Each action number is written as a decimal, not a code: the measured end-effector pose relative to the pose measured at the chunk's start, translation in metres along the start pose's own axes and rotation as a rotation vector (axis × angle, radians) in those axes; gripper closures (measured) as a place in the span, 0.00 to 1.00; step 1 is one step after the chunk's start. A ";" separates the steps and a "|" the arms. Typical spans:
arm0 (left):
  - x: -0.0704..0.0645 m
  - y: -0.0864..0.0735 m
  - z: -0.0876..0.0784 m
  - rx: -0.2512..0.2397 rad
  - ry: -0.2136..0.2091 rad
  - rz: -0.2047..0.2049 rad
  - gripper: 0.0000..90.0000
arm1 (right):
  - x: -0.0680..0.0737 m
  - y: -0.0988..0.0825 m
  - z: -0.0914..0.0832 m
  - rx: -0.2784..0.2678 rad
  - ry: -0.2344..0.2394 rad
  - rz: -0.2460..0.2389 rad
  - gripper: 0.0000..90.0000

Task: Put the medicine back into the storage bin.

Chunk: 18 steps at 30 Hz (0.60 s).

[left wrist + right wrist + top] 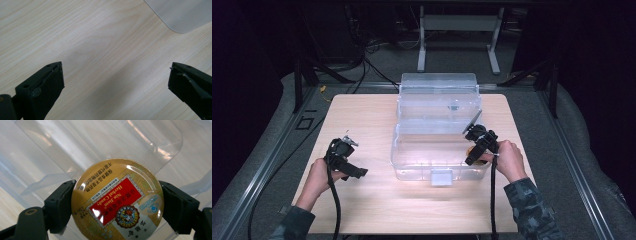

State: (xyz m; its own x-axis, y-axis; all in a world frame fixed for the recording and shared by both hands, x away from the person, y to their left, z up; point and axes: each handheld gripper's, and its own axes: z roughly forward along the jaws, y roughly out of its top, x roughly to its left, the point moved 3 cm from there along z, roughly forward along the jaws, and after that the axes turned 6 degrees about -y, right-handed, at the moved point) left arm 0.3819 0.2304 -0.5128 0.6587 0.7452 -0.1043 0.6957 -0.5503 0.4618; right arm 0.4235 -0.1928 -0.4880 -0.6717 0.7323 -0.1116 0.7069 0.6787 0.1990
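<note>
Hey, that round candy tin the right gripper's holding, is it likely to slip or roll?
The candy tin looks rigid, so it should hold its shape. Its glossy rim is pinched by the right gripper at two narrow spots, so it may twist or slip. Dropped on edge, it would probably roll.

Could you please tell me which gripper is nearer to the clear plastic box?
Right. The right gripper holds a candy tin over the clear plastic box; the left gripper is open beside it, over bare table.

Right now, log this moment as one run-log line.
right gripper: shut on candy tin, over clear box | left gripper: open, over table | lid: open
</note>
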 end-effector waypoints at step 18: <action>0.002 0.008 -0.010 -0.024 -0.001 -0.002 0.01 | -0.003 -0.009 -0.028 -0.140 0.023 0.033 0.08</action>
State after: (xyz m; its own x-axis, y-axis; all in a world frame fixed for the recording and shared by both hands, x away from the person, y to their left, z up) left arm 0.3860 0.2310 -0.5010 0.6579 0.7456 -0.1060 0.6897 -0.5400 0.4824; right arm 0.4133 -0.2028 -0.4624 -0.6551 0.7512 -0.0805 0.6918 0.6392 0.3359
